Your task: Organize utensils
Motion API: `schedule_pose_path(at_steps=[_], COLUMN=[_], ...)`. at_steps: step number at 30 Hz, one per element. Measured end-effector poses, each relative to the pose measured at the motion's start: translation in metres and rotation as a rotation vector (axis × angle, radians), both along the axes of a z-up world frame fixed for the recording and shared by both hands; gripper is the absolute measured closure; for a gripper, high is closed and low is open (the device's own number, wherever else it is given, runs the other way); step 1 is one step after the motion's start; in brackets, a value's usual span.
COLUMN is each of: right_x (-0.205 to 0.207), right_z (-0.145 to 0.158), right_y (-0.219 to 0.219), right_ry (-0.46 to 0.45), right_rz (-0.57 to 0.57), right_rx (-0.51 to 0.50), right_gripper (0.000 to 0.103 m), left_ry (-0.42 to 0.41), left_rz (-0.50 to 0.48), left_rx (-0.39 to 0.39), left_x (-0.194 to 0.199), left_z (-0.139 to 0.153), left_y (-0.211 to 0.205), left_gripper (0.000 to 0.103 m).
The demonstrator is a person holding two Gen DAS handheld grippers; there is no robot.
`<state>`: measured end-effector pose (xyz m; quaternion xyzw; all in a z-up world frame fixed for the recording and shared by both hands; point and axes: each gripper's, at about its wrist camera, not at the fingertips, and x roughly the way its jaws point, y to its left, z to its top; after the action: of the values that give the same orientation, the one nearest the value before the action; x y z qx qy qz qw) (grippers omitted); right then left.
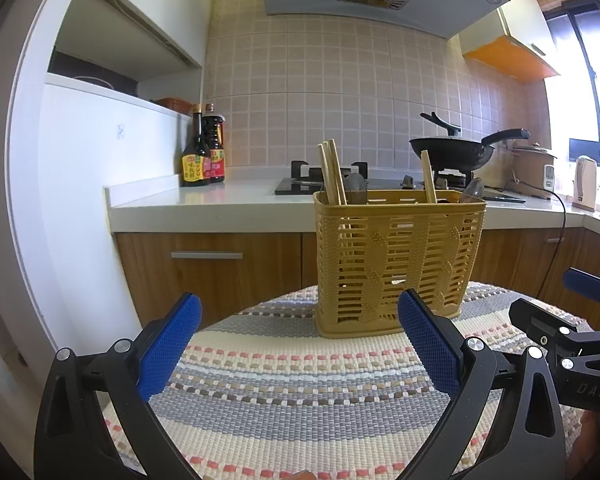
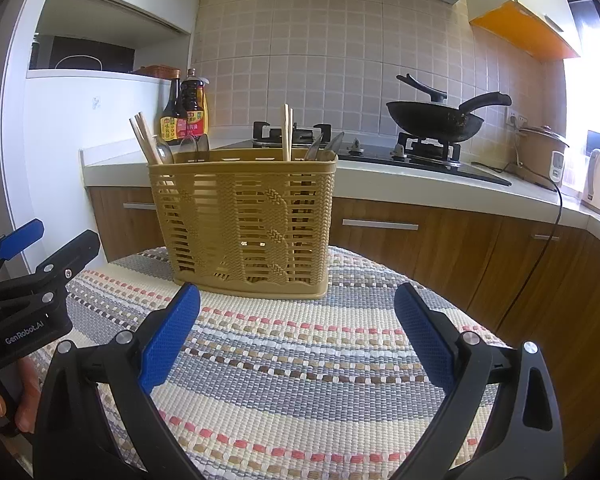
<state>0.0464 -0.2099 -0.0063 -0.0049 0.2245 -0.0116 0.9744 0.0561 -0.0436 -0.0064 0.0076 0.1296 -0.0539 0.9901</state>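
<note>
The right gripper (image 2: 296,336) hovers with jaws wide apart over the striped cloth (image 2: 300,380), near the yellow utensil basket (image 2: 244,220) holding chopsticks (image 2: 286,132).

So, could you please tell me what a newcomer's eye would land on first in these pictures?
Probably the yellow utensil basket, standing upright on the striped woven mat in the middle of both views, with wooden chopsticks and spoons sticking out of its top. Next, the open left gripper and open right gripper frame the foreground with blue pads, both empty. Behind, a black wok sits on the stove.
</note>
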Motion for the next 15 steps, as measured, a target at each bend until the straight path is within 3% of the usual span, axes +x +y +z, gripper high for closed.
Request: schedule_pose_path(at_steps=[15], right_x=[0.0002], right_z=[-0.0003], right_y=[0.0008], right_ry=[-0.001], right_rz=[0.004], right_rx=[-0.007], right_gripper=[0.01], left_ry=[-0.006], left_rz=[0.009], left_rx=[0.009], left_x=[-0.002], left_z=[-0.0005], left_y=[-0.0015], left_gripper=[0.008])
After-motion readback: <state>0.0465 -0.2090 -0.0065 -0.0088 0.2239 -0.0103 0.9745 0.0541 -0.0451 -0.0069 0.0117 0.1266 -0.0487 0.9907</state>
